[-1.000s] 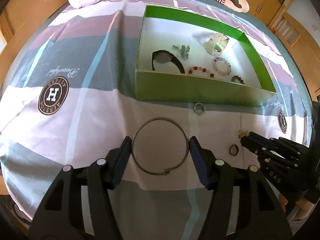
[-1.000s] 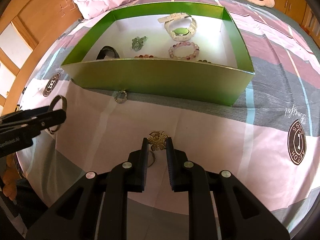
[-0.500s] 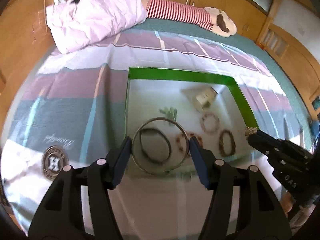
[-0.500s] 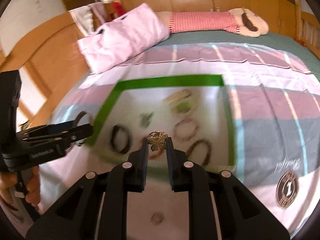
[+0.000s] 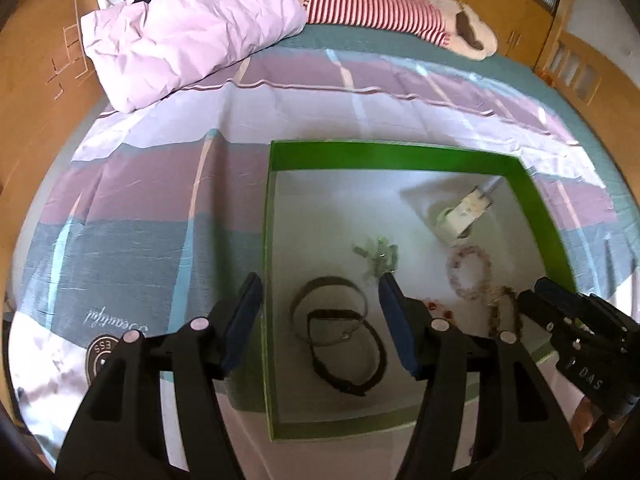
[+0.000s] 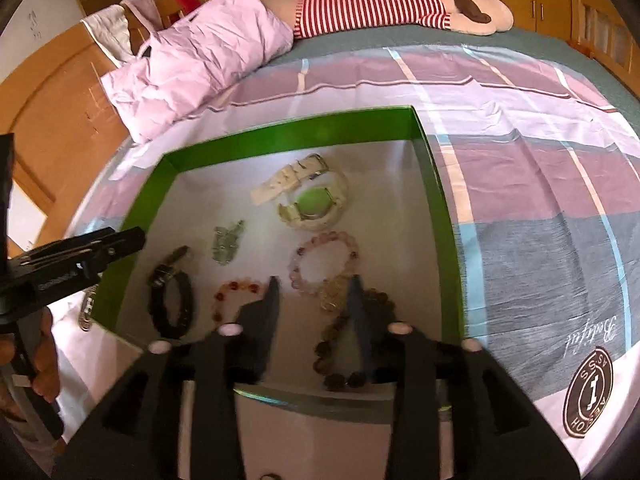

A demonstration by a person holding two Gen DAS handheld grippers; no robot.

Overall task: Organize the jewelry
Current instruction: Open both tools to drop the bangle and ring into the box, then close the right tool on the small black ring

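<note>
Both grippers hang over the green box (image 5: 392, 152) on the bed. My left gripper (image 5: 320, 284) is open. The thin metal hoop (image 5: 328, 280) shows small beyond its fingers, clear of both pads, over the black bracelet (image 5: 344, 384). Whether the hoop lies or falls I cannot tell. My right gripper (image 6: 314, 282) has its jaws opening. The gold flower piece (image 6: 334, 294) sits below them, free of the pads, by the pink bead bracelet (image 6: 294, 268) and the brown bead bracelet (image 6: 332, 344). The left gripper (image 6: 132, 240) appears at the box's left wall.
The box also holds a white watch (image 6: 312, 200), a green bead piece (image 6: 228, 242) and red beads (image 6: 236, 286). A pink pillow (image 5: 192, 32) and a striped plush toy (image 5: 376, 8) lie at the bed's far end. A hand (image 6: 44, 360) grips the left tool.
Both grippers went from the sheet in front of the box to above its inside. The right jaws spread and the gold flower piece left them. The hoop came away from the left pads.
</note>
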